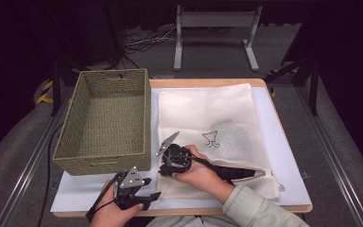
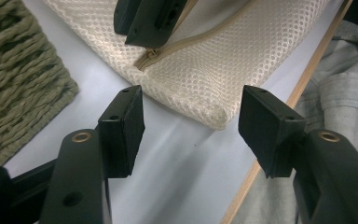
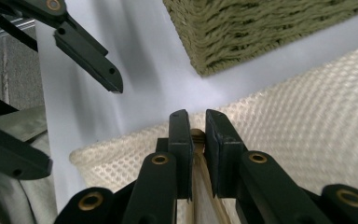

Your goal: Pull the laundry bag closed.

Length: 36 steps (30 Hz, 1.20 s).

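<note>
Right gripper (image 3: 196, 135) has its jaws nipped narrow on the zipper (image 3: 197, 136) of the mesh laundry bag (image 1: 217, 123). Left gripper (image 2: 191, 126) stands open just beside the bag's near left corner, holding nothing.

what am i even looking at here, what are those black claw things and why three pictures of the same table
A person sits at a table holding a hand-held two-jaw gripper in each hand. The high view looks down from above. The other two pictures come from small cameras riding on each gripper, looking along its black jaws.

On the table lie a woven basket and a white mesh laundry bag with a zipper along its near edge.

The right gripper has its jaws pinched on the zipper pull at the bag's corner. The left gripper is open, its jaws either side of that same corner without touching it.
</note>
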Motion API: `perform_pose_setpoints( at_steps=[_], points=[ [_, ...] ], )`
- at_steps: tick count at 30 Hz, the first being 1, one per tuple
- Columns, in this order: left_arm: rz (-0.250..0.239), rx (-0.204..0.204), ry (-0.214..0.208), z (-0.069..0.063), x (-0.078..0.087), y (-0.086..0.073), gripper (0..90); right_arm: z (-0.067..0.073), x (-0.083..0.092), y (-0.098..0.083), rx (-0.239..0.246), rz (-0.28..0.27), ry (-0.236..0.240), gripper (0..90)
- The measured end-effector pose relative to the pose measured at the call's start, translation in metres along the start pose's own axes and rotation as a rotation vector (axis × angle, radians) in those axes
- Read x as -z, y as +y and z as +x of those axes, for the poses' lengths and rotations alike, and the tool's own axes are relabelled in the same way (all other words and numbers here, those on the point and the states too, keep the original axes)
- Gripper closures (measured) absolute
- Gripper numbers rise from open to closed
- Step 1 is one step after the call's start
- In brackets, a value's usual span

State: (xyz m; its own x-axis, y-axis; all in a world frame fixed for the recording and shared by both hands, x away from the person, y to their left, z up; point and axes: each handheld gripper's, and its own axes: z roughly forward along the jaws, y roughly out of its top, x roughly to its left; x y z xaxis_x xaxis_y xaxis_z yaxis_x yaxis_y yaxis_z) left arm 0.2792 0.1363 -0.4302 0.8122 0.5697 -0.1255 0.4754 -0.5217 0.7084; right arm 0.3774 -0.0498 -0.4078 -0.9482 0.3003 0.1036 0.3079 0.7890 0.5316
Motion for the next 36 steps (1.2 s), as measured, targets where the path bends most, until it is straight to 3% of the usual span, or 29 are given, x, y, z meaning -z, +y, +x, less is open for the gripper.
perform_pose_setpoints(
  at_steps=[30,36],
  points=[
    [0.008,0.006,-0.001,0.002,-0.001,0.000,41.2,-0.004,-0.006,-0.012,-0.039,0.053,-0.007,81.0],
    [0.012,0.010,0.001,0.004,-0.002,0.000,40.5,-0.001,-0.006,-0.011,-0.013,0.045,-0.016,82.0]
  ],
)
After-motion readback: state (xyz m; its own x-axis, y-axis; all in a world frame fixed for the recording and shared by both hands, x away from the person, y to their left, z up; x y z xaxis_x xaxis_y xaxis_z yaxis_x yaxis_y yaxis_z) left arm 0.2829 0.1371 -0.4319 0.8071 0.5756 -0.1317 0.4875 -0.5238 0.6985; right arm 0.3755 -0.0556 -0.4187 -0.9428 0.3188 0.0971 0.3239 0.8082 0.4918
